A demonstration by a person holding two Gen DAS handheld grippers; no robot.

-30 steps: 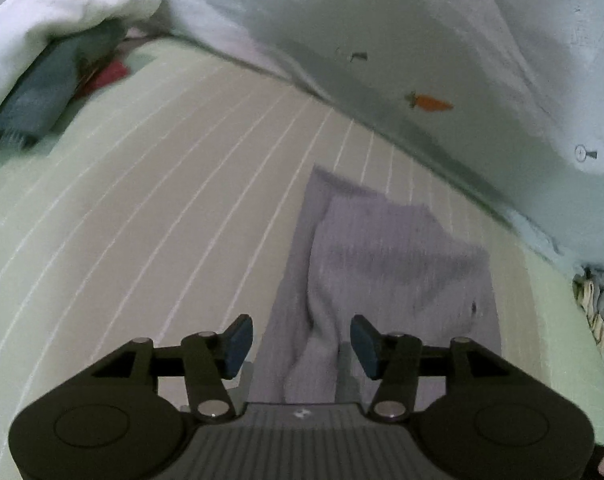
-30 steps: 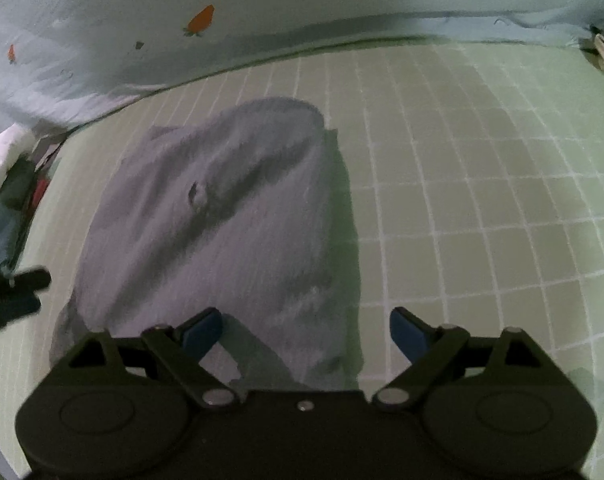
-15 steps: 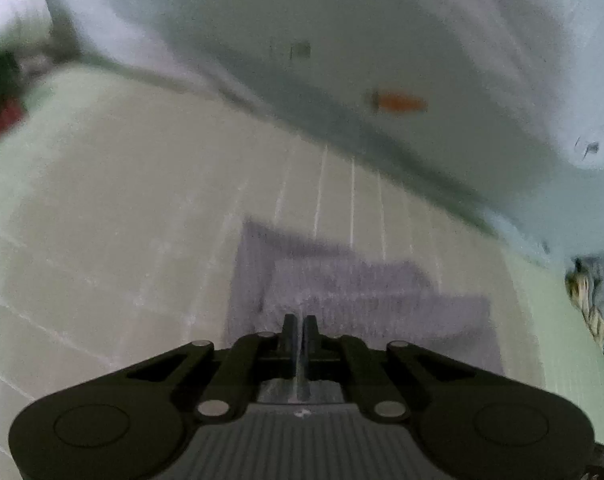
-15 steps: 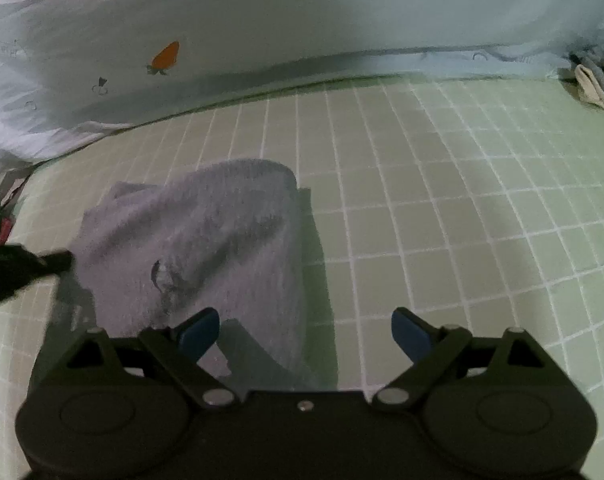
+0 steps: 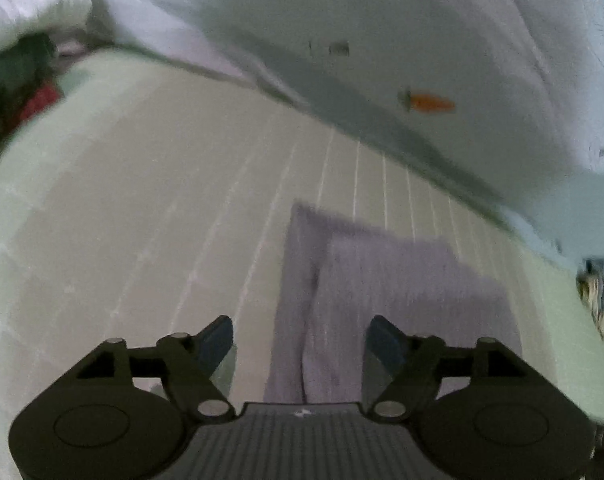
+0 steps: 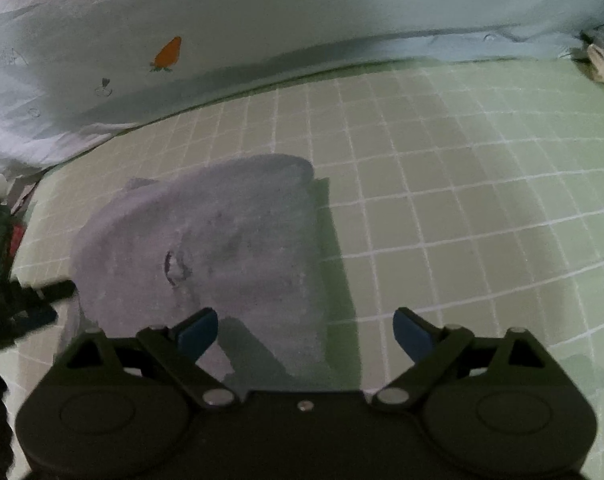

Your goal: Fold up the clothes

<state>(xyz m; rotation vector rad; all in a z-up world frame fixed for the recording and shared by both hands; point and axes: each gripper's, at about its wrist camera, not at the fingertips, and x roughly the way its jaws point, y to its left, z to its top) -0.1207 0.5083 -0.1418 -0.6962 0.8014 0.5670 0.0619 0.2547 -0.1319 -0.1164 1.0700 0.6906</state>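
A: What did the tongs nearest the lens look like?

B: The left tongs (image 5: pixel 300 340) had just been opening; their blue pads stood wide apart with the near edge of the folded grey ribbed knit garment (image 5: pixel 385 300) lying between them, untouched. The right tongs (image 6: pixel 305 330) were also spread wide and gripped nothing, hanging over the garment's near right corner.

A: And where did the garment lie?

B: Flat on the pale green bed sheet with the white grid lines (image 6: pixel 461 200), a little way short of the light blue quilt printed with an orange carrot (image 6: pixel 302 12) heaped behind it.

A: How would it handle?

B: I judged it light, soft and limp, so it would sag and drag once lifted. The layered left edge looked the best hold, pinched through both layers at once, with the other tongs on the opposite corner to keep the fold square.
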